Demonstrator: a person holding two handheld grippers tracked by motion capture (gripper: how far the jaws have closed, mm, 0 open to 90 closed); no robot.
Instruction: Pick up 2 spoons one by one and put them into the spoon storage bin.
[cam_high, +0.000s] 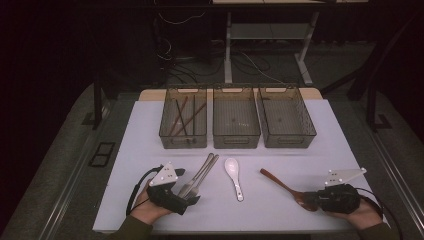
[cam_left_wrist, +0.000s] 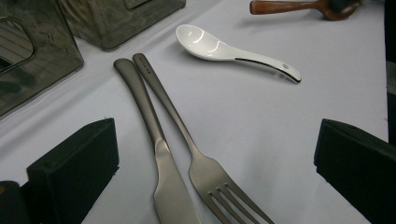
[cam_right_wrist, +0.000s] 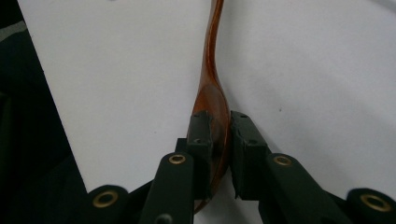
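At the table's right front, right gripper (cam_right_wrist: 220, 135) is clamped on the wooden spoon's (cam_right_wrist: 211, 88) bowl edgewise; advise a level lift, while left gripper (cam_left_wrist: 215, 177), jaws wide, straddles knife (cam_left_wrist: 161, 177) and fork (cam_left_wrist: 205, 172).

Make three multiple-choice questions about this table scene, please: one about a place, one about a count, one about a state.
1. Where do the chopsticks lie?
A. in the left bin
B. in the middle bin
C. on the mat

2. How many clear bins stand at the far side of the mat?
A. two
B. three
C. four

3. What is the state of the right gripper?
A. open above the mat
B. shut on nothing
C. shut on the wooden spoon

Answers:
1 A: the sticks lean inside the left bin.
2 B: three bins stand in one row.
3 C: both jaws press the bowl of the wooden spoon.
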